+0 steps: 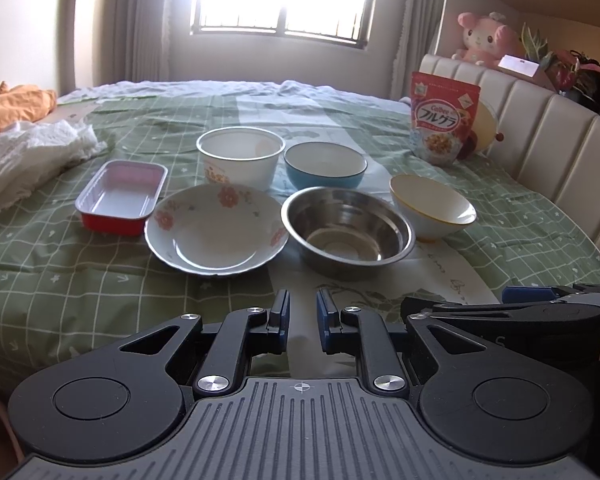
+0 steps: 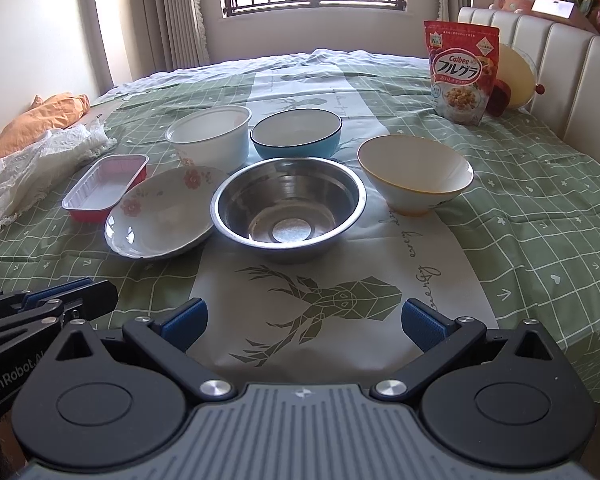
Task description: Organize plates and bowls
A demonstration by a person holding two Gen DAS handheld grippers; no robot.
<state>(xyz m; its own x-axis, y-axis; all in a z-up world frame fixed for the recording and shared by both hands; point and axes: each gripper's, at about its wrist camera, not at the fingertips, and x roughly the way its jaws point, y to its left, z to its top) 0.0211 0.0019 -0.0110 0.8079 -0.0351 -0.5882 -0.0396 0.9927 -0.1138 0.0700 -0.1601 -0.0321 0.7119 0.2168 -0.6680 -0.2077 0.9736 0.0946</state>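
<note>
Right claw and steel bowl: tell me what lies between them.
Nothing stands between the right claw and the steel bowl; only bare bedspread with a deer print, shown in the right wrist view.

Dishes sitting grouped on a green checked bedspread (image 1: 60, 280)

The left gripper (image 1: 303, 322) is hovering nearly closed and empty before a floral plate (image 1: 214, 230) and steel bowl (image 1: 348, 232); a red tray (image 1: 120, 196), white tub (image 1: 240, 156), blue bowl (image 1: 324, 166) and yellow-rimmed bowl (image 1: 432, 206) are lying around them

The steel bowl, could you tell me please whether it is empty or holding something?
Empty. The steel bowl stands upright on the bedspread, and both views show its bare shiny inside down to the flat bottom.
</note>
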